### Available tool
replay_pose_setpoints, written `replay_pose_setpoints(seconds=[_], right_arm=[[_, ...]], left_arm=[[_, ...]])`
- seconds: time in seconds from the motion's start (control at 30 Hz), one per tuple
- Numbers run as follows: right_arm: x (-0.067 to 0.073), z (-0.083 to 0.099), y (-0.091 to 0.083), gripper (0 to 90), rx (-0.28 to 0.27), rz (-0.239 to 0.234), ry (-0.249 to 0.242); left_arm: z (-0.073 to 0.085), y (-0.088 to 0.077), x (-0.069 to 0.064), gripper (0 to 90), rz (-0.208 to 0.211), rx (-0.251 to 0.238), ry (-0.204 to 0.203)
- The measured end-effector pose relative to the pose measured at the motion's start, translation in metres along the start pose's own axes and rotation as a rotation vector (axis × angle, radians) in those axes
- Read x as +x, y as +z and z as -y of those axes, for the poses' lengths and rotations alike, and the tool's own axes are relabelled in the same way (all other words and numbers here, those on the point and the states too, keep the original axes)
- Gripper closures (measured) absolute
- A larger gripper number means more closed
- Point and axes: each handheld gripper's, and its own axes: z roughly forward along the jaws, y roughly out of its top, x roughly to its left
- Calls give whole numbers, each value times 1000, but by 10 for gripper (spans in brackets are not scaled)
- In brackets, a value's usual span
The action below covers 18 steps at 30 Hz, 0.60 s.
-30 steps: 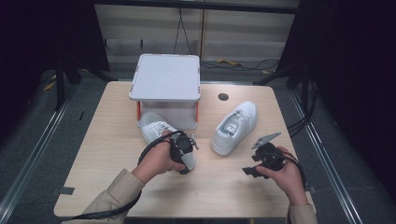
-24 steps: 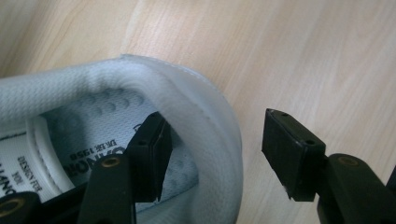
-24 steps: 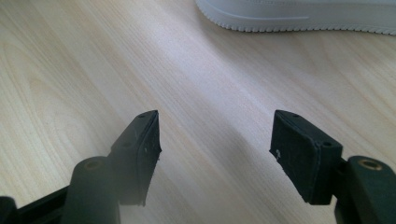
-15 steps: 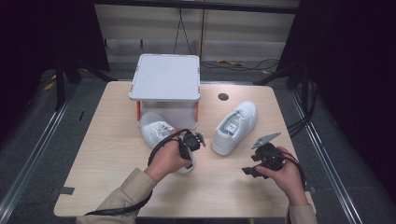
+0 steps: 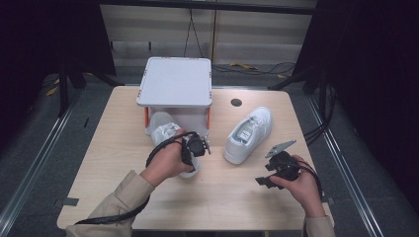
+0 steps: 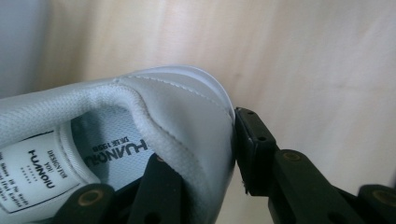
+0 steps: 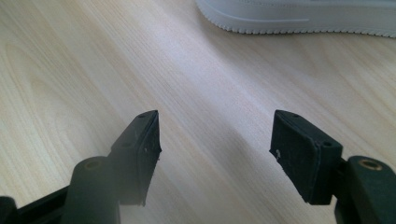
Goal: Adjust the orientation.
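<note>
Item: white sneaker [image 5: 170, 136], lying toe-in under the grey-lidded box [image 5: 175, 81] on our table [image 5: 108, 148], its heel collar clamped by our left gripper [image 6: 201, 163] for hauling out; our right gripper [image 7: 215, 154] hangs open nearby, spare.

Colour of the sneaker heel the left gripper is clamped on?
White, on the low-top leather sneaker, with a white mesh collar lining. Clearest in the left gripper view.
</note>
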Motion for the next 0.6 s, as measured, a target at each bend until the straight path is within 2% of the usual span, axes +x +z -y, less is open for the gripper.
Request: replay_pose_setpoints(seconds=[0.03, 0.07, 0.13, 0.17, 0.2, 0.27, 0.3, 0.33, 0.37, 0.43, 0.47, 0.5, 0.57, 0.6], right_arm=[[-1, 0, 0, 328, -3, 3, -2], [-1, 0, 0, 328, -3, 3, -2], [-2, 1, 0, 327, -5, 3, 1], [-2, 1, -1, 328, -6, 2, 5], [-2, 1, -1, 328, -6, 2, 5], [-1, 0, -1, 328, -5, 3, -2], [1, -1, -1, 328, -10, -4, -9], [1, -1, -1, 328, -10, -4, -9], [0, -1, -1, 328, -10, -3, -9], [1, -1, 0, 327, -7, -4, -4], [1, -1, 0, 327, -7, -4, -4], [1, -1, 0, 327, -5, -2, -4], [2, -1, -2, 327, -11, -3, -6], [3, -2, -2, 327, -13, -3, -4]], left_arm=[[2, 0, 7, 726, -9, 7, 38], [2, 0, 7, 725, -9, 7, 38], [5, 2, 16, 722, -25, -3, 57], [12, 6, 31, 710, -19, -18, 61], [12, 6, 31, 701, -19, -18, 61], [22, 8, 42, 700, -21, 28, 58], [29, 8, 46, 672, -61, 45, 74], [29, 8, 46, 655, -61, 45, 74], [36, 7, 47, 650, -39, 32, 23], [39, 7, 48, 631, -42, 49, -29], [39, 7, 48, 628, -42, 49, -29], [45, 9, 50, 624, -36, 31, -67], [50, 11, 51, 576, -31, 6, -105], [52, 11, 51, 563, -40, 0, -100]])
